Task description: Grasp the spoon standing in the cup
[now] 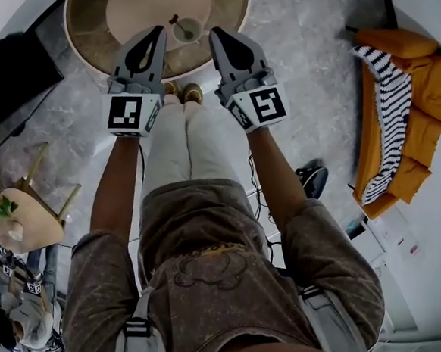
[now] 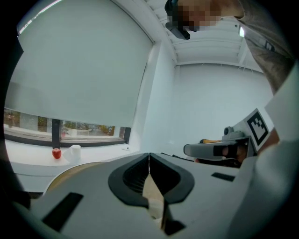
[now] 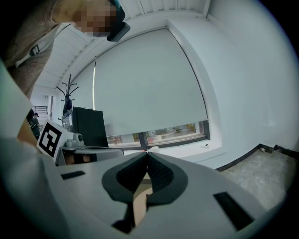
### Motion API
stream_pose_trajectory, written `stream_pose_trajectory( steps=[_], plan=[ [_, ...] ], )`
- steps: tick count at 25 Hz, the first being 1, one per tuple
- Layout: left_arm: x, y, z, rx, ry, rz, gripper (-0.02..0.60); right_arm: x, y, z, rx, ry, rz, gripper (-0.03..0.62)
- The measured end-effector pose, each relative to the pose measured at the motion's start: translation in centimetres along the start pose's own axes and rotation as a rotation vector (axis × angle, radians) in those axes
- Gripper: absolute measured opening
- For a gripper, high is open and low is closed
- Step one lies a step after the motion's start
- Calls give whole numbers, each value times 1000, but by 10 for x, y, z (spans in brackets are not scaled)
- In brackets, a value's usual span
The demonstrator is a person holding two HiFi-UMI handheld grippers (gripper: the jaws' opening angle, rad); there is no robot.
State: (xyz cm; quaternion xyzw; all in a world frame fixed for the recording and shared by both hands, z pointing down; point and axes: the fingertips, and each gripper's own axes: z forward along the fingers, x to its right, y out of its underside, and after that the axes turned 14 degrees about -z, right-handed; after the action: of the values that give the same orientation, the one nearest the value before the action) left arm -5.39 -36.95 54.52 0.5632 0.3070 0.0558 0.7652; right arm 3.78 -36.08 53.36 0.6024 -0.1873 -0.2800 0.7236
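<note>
Spoon (image 1: 177, 24) in cup (image 1: 188, 31) on table (image 1: 91, 30); left gripper (image 1: 155, 34) and right gripper (image 1: 216, 34) jaws clenched, empty.

We find no word, number or brand name that can be read. The only printed signs are black-and-white block patterns, not letters: a square marker (image 1: 125, 112) on the cube of the left gripper (image 1: 154, 34) and a second marker (image 1: 266, 105) on the cube of the right gripper (image 1: 215, 32). Each also shows, slanted, in the other gripper's view. The white sheets (image 1: 396, 233) by the floor's right edge carry print too small for us to read.
</note>
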Motion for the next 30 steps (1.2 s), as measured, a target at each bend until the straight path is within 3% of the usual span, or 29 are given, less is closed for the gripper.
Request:
stream_pose_trajectory(
  steps=[10,16,20,30],
  plan=[
    [-3,33,15,-53,60,-24,24,-5,29,0,-32,11,23,17],
    [-5,49,20,-107,84,-82,211,-10,34,-3,-38,16,34,17],
    [-5,59,25,-147,95,-74,213,-11,39,-3,-47,15,40,17],
    [-31,101,44,-233,32,-71,210,-7,47,-3,-66,18,47,17]
  ],
)
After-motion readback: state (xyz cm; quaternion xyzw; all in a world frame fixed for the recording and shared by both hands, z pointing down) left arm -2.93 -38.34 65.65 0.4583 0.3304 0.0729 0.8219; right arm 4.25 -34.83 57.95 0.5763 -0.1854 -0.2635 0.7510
